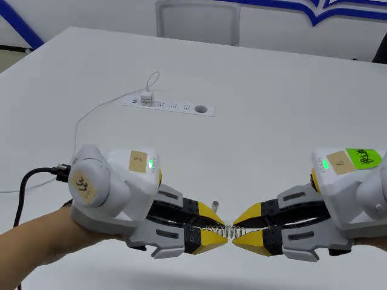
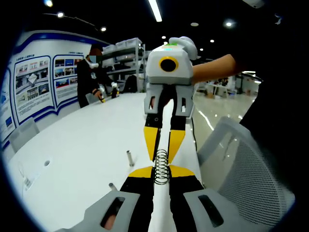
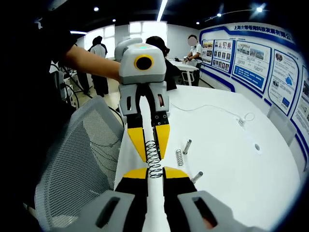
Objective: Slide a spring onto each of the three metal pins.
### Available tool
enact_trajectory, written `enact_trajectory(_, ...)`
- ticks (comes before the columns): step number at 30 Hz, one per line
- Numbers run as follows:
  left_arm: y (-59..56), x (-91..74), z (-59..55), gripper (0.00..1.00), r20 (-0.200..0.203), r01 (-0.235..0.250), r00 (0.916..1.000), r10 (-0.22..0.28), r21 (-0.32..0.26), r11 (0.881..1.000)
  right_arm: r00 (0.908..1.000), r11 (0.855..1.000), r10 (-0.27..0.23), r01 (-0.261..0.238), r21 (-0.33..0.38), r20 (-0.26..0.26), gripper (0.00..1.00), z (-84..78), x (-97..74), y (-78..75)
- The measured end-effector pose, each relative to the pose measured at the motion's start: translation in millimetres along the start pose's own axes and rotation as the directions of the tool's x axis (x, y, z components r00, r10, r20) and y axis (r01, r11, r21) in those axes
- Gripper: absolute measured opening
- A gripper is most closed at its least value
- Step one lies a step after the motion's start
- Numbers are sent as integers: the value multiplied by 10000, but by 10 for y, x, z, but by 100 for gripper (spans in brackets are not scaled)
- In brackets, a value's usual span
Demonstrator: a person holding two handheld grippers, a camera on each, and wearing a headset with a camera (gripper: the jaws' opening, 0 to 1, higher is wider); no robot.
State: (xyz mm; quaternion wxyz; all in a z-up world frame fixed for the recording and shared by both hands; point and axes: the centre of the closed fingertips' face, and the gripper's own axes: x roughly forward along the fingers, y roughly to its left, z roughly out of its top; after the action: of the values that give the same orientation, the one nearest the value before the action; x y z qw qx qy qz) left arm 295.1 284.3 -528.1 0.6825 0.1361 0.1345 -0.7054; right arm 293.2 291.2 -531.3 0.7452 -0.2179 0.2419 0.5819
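We grip the spring [image 1: 228,230] from both ends, left gripper [image 1: 221,230] and right gripper [image 1: 237,231] each pinched nearly closed on it, holding it straight above the table [image 1: 260,121]. A bare metal pin [image 3: 187,146] stands just beyond

Head view down onto the table [image 1: 272,121]; gripper views close, face to face, spring [image 2: 161,166] common to both

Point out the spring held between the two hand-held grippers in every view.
Head view: spring, low centre.
Left gripper view: spring, centre, slightly below the middle.
Right gripper view: spring, centre, slightly below the middle.
Shared landmark: the white table, in all three.
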Motion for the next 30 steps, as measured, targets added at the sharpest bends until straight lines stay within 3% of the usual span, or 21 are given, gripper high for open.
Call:
enact_trajectory(5, -11, -31, 53, 10, 228, -10, 9997, 10, -35, 10000, 9996, 10000, 83, -82, -42, 252, 11, 70, -70, 7)
enact_trajectory(9, -5, -32, 36, 10, 43, -82, 10000, 82, 168, 9998, 9948, 9994, 141, -170, 285, 1013, 11, 214, -133, 6)
enact_trajectory(23, 0, -52, 28, 10, 9, -245, 9997, 245, 273, 9993, 9865, 9994, 51, -108, 339, 1636, 10, 402, -130, -1)
enact_trajectory(30, 15, -63, 12, 10, 88, -248, 9997, 248, 49, 9997, 9842, 9961, -165, 9, 883, 1762, 11, 382, -119, -50)
